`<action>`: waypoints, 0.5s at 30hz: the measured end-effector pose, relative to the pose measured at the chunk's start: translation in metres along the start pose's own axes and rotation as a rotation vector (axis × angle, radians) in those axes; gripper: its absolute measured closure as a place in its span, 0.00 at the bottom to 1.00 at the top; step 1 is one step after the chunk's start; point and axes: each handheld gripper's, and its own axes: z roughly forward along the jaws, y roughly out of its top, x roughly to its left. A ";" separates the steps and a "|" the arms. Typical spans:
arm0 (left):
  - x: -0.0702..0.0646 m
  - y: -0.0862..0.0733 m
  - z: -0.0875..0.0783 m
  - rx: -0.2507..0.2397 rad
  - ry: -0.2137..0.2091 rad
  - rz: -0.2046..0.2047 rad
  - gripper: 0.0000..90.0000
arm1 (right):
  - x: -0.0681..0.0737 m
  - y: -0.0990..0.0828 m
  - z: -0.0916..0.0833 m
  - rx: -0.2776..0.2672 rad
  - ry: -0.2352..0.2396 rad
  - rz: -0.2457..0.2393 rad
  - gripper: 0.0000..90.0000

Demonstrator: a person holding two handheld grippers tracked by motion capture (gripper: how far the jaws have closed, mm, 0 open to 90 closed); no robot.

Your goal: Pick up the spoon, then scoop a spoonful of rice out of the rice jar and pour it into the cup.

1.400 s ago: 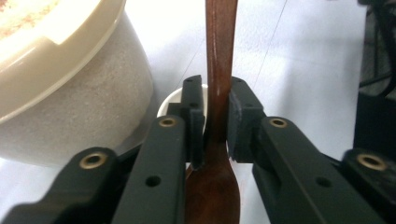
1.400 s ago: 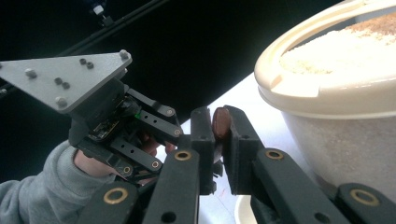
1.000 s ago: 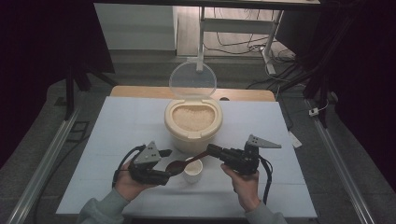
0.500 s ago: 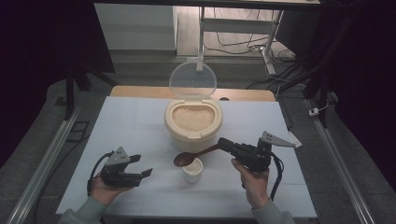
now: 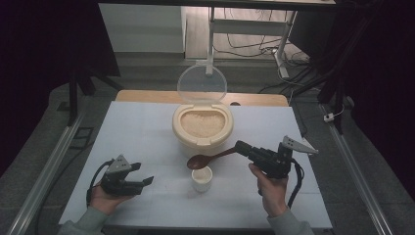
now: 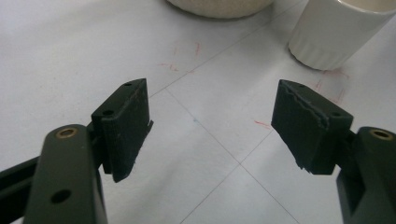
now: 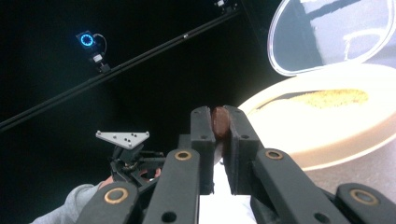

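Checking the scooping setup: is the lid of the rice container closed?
No, the clear lid stands upright behind the rice container, leaving the rice uncovered.

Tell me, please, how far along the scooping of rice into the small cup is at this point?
Done: the rice container stands open, its clear lid raised, and the right gripper has its jaws shut on the brown spoon.

In hand: the spoon's bowl hangs just above the white cup. Whether it carries rice cannot be told.

Left: probably more scoops. The left gripper rests open beside the cup, holding nothing.
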 end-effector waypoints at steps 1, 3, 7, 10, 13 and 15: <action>0.000 0.000 0.000 -0.001 -0.003 -0.002 0.30 | 0.000 0.001 -0.001 -0.004 -0.001 -0.002 0.92; 0.000 0.000 0.000 -0.002 -0.005 -0.005 0.30 | 0.000 0.004 -0.004 -0.016 -0.005 -0.007 0.92; 0.000 0.000 -0.001 -0.001 -0.005 -0.009 0.29 | 0.001 0.007 -0.006 -0.031 -0.003 -0.008 0.92; 0.000 0.000 0.000 0.001 -0.006 -0.011 0.29 | 0.002 0.013 -0.007 -0.045 0.001 -0.013 0.92; 0.000 -0.001 -0.001 0.004 -0.008 -0.011 0.28 | 0.004 0.023 -0.007 -0.073 0.002 -0.034 0.92; 0.000 -0.001 -0.001 0.003 -0.009 -0.014 0.28 | 0.005 0.030 -0.008 -0.083 -0.001 -0.047 0.92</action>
